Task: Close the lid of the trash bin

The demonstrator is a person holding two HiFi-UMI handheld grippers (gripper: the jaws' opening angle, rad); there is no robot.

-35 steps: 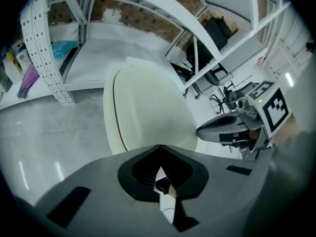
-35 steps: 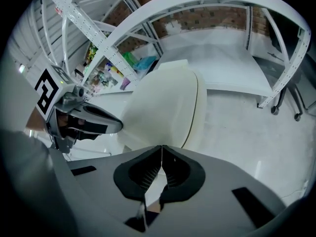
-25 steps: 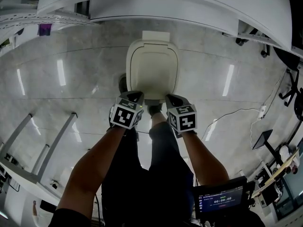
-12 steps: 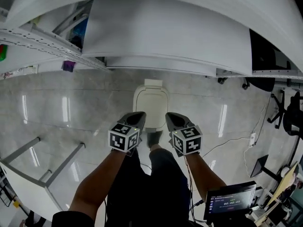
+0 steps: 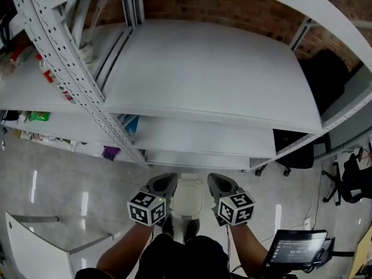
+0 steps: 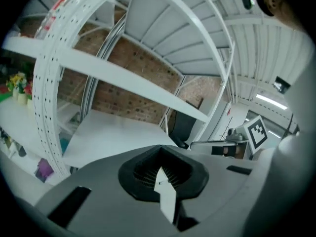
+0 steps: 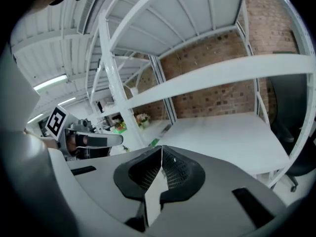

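Your view has lifted since the earlier frame, so shelves (image 5: pixel 203 80) fill most of it. Bin (image 5: pixel 187 197), lid down, stands low between your left claw (image 5: pixel 164 181) and right claw (image 5: pixel 218 181); both claws are fully closed, holding nothing.

Unit count, all views:

- Grippers: two. Left gripper (image 5: pixel 163 185), right gripper (image 5: pixel 220 185).
- Marker cubes: two, one per gripper. Left cube (image 5: pixel 149 208), right cube (image 5: pixel 236 208).
- Trash bin (image 5: pixel 187 201): one.
- Forearms: two. Left forearm (image 5: pixel 123 253), right forearm (image 5: pixel 251 254).
- Screen (image 5: pixel 297 247): one.
- Shelf rack (image 5: pixel 203 74): one; tier count unclear.
- Black office chairs: two countable. First chair (image 5: pixel 293 147), second chair (image 5: pixel 353 179).
- Purple item (image 5: pixel 110 152): one.
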